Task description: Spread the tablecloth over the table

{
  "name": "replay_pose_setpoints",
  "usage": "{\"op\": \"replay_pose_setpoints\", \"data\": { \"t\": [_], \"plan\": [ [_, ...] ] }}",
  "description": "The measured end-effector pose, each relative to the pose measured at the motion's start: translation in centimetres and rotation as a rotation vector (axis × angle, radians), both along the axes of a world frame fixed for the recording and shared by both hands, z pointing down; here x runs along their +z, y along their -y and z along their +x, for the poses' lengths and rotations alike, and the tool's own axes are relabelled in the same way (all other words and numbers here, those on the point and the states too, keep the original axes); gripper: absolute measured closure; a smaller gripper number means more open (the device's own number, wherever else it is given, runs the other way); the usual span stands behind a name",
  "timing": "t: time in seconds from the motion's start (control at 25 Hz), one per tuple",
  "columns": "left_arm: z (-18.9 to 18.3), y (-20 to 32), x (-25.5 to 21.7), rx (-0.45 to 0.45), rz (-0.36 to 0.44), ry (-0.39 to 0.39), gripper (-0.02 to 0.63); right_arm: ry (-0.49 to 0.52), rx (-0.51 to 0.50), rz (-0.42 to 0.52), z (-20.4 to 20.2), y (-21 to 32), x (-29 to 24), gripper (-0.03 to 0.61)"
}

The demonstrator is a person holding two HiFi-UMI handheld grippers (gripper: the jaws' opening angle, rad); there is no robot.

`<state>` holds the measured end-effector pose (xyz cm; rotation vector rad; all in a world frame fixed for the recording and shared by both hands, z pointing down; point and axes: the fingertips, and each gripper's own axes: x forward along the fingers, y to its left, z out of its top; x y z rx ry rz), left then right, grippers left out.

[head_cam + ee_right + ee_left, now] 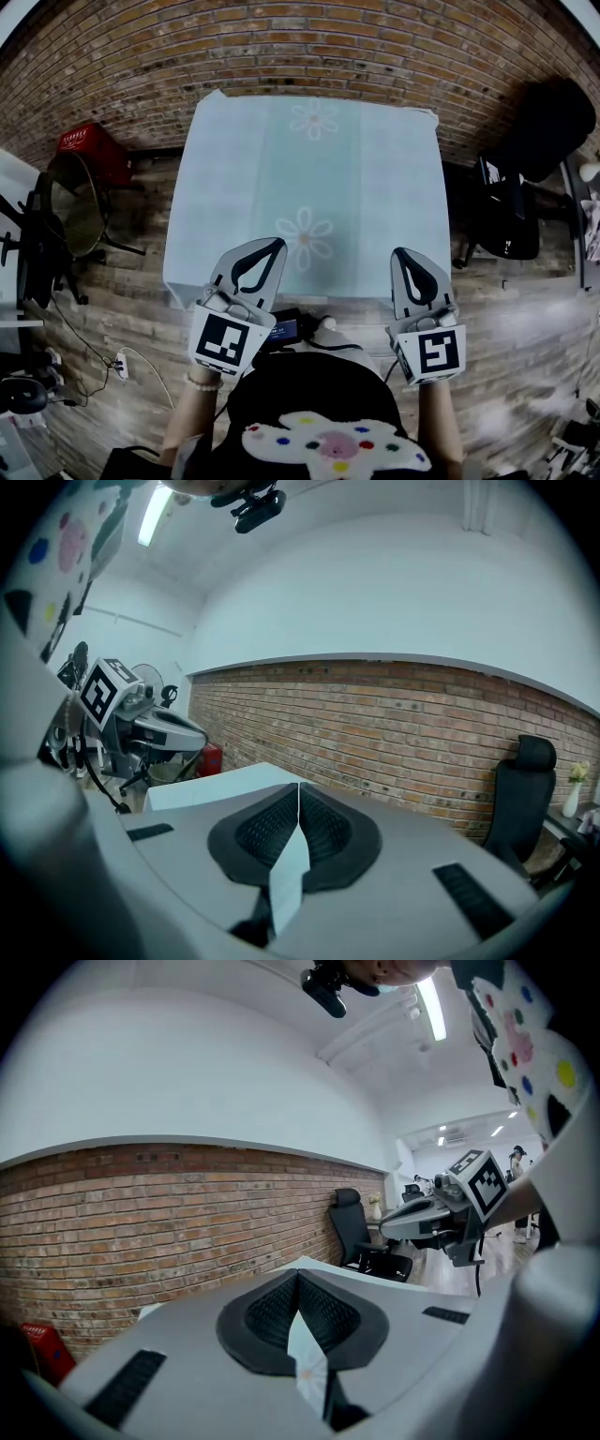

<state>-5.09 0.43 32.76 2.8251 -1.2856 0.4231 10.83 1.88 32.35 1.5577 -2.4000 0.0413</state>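
Note:
A pale blue tablecloth (pixel 309 178) with white flower prints lies flat over the square table and hangs over its near edge. My left gripper (pixel 277 242) is at the near edge, left of centre, and is shut on the cloth. The left gripper view shows a strip of the cloth (pixel 307 1358) pinched between the closed jaws (pixel 298 1274). At the near edge further right, my right gripper (pixel 403 251) is also shut. In the right gripper view a fold of cloth (pixel 289 874) is clamped between its black pads (pixel 299 787).
A brick wall (pixel 309 47) runs behind the table. A red crate (pixel 89 145) and a black chair (pixel 66 211) stand to the left. To the right is a black office chair (pixel 525 178). A power strip (pixel 120 366) with cables lies on the wooden floor.

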Motion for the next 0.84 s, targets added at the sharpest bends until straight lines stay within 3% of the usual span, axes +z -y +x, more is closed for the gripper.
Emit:
{"op": "replay_pose_setpoints", "data": {
  "t": [0.84],
  "plan": [
    [0.17,-0.62,0.25,-0.001,0.005,0.03,0.6,-0.027,-0.031,-0.009,-0.4,-1.04,0.68,0.545]
  ]
}}
